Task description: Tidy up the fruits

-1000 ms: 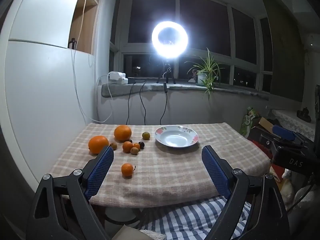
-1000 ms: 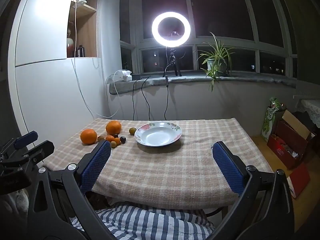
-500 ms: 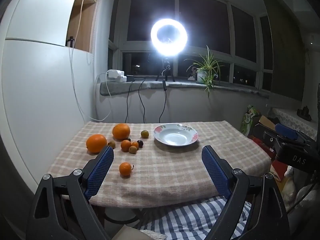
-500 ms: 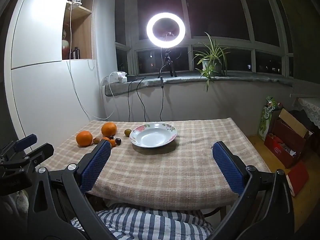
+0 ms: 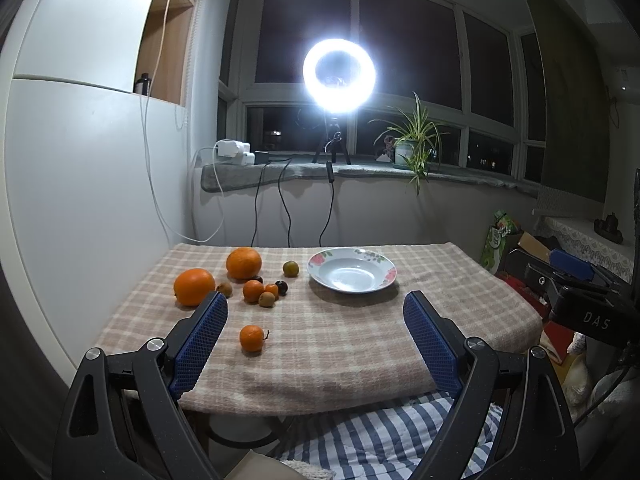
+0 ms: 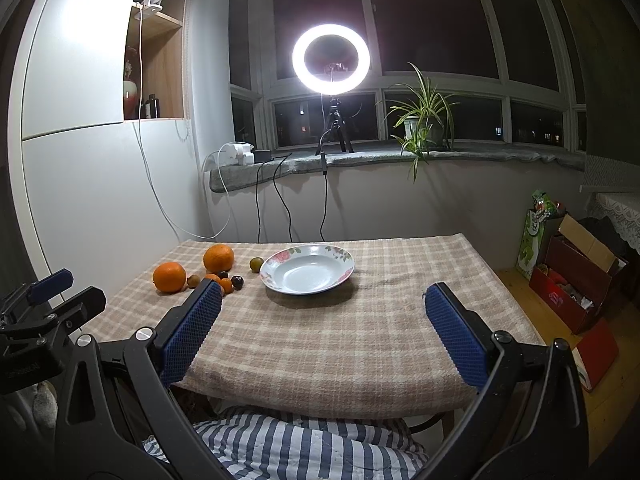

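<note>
Lower centre of the left wrist view: lone small tangerine with a stem, sitting on the checked table apart from the rest, just ahead of the left claw and nearer its left pad. Left claw wide, holding nothing, held back over the near table edge. Tangerine is round, no long axis to line up, so any approach angle should work. Further back, left-centre of frame: fruit cluster, two big oranges, small orange ones, a dark one, brownish ones, one greenish fruit next to the plate. Plate empty, floral rim, centre of frame, right of the cluster. Right wrist view: right claw also wide and empty, plate straight ahead of it, fruit off to the upper left, tangerine hidden behind its left pad. Judgement: left claw is nearer the fruit, nothing moved to plate yet, likely first pick is the lone tangerine. Ring light and potted plant on the sill behind.
</note>
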Available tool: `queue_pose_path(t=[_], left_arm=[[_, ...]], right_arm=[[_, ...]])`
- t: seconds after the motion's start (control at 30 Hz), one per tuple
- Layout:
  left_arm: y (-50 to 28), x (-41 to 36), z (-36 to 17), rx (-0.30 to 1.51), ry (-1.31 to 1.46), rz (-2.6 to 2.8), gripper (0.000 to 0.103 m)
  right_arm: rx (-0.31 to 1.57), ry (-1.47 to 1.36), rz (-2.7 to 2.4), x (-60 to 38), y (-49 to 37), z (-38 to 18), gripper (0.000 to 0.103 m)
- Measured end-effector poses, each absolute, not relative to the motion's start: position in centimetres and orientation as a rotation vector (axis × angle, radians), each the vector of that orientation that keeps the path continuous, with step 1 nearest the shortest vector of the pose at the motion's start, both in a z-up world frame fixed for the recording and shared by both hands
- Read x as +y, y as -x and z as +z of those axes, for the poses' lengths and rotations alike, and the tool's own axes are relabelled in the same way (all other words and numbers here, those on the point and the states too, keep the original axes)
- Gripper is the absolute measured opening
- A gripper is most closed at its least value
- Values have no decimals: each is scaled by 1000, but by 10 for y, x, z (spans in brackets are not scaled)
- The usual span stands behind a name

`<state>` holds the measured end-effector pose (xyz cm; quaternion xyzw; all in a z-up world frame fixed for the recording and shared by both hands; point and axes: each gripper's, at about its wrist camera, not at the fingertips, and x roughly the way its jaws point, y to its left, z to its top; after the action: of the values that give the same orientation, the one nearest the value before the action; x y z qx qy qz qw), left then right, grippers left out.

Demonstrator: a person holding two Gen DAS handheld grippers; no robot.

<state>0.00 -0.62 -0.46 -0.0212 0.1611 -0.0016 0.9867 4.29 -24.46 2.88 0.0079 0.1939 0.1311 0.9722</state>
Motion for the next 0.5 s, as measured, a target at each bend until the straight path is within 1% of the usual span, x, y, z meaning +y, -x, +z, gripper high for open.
queue_pose_path(t=[0.5], left_arm=[[1, -5, -5, 320, 46, -3, 90]], right_arm=[[392, -15, 266, -244, -43, 29, 103]])
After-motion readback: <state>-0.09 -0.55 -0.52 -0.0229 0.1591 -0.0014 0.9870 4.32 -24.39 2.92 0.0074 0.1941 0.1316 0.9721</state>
